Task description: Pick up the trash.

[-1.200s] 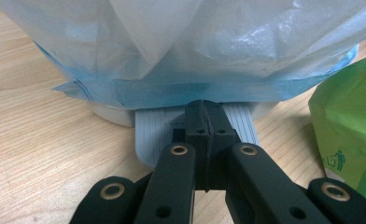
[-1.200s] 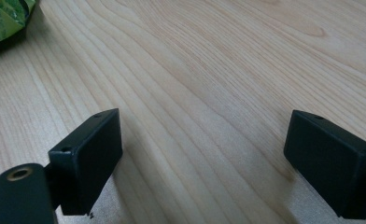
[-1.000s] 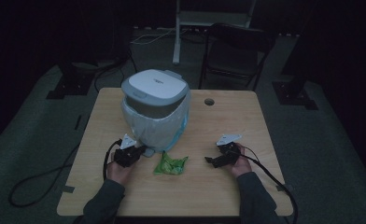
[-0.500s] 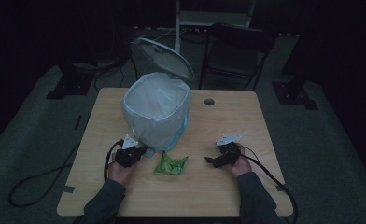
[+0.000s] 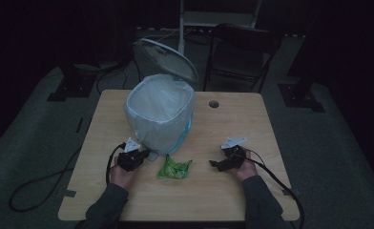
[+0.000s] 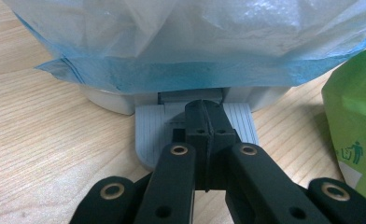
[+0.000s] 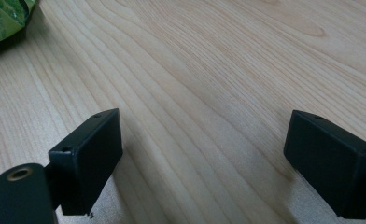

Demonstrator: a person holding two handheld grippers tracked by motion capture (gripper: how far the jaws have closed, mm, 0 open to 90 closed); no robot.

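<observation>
Pedal-operated waste bin (image 5: pixel 160 114) at the table's centre, lined with a white-and-blue bag (image 6: pixel 181 51), lid (image 5: pixel 165 58) swung up toward 12 o'clock; interior apparently empty, though only pale liner visible. Left gripper (image 6: pixel 204 116), jaws clenched together with nothing between them, tips pressing on the grey ribbed pedal (image 6: pixel 151 128) at the bin's base, about 7 o'clock from the bin. Step in hand, by judgement: holding the bin open. Crumpled green wrapper (image 5: pixel 174 168) lying on the wooden table (image 5: pixel 252 119) at 6 o'clock from the bin, between both hands. Right gripper (image 7: pixel 204 158) resting at 4 o'clock, jaws spread wide, empty. Next move, probably: right jaws over the wrapper, pinch, lift above the rim, release, pedal kept down meanwhile.
</observation>
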